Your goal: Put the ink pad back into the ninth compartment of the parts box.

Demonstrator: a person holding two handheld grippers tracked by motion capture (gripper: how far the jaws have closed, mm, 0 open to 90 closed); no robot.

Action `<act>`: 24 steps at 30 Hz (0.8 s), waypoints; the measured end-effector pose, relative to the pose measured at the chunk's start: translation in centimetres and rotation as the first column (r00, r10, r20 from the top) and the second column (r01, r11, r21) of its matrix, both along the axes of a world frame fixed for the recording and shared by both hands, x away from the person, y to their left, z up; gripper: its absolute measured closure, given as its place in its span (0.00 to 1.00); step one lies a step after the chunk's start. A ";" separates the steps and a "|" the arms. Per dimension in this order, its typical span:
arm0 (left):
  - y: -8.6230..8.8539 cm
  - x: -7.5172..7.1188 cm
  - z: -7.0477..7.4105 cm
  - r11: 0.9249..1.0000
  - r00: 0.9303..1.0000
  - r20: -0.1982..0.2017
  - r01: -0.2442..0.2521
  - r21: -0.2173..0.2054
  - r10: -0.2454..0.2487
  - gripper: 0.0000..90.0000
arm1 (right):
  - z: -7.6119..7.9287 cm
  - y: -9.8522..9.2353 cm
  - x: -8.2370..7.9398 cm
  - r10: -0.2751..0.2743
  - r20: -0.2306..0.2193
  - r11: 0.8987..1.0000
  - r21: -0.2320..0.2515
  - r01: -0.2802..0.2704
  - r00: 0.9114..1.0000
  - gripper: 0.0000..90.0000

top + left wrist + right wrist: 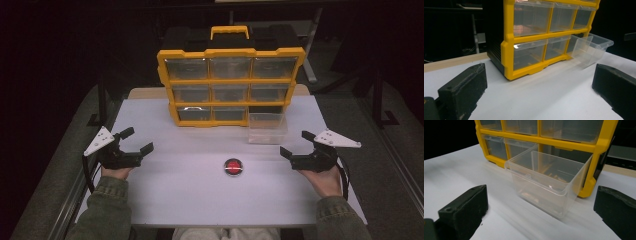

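High view: yellow organizer with 9 drawer slots stands at upper centre on the white table; its lower-right slot is vacant. The clear drawer from it sits on the table just in front of that slot, touching or nearly touching the frame (cannot tell which). A red round button-like object lies at lower centre, well apart from both tools. Left gripper at mid-left, jaws wide, nothing between them. Right gripper at mid-right, jaws wide, nothing held. Right gripper view: drawer centred between and beyond the 2 black jaws, near, not touched.
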State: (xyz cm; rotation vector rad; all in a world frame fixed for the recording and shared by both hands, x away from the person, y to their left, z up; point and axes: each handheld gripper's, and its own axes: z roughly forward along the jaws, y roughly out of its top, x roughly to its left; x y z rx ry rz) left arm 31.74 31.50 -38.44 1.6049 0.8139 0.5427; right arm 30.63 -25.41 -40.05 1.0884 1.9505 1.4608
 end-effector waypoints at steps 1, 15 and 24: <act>0.0 0.0 0.0 1.000 1.000 0.000 0.000 0.000 0.000 0.00 | 0.0 0.0 0.0 0.000 0.000 1.000 0.000 0.000 1.000 0.00; -0.2 0.5 0.0 1.000 0.998 -0.063 -0.002 -0.001 0.002 0.00 | -0.1 0.1 -0.3 -0.017 -0.005 1.000 -0.001 0.017 1.000 0.00; -0.3 1.0 0.7 0.998 0.994 -0.102 0.039 0.038 -0.035 0.00 | 0.0 -0.1 -0.3 -0.020 -0.009 1.000 0.000 0.020 1.000 0.00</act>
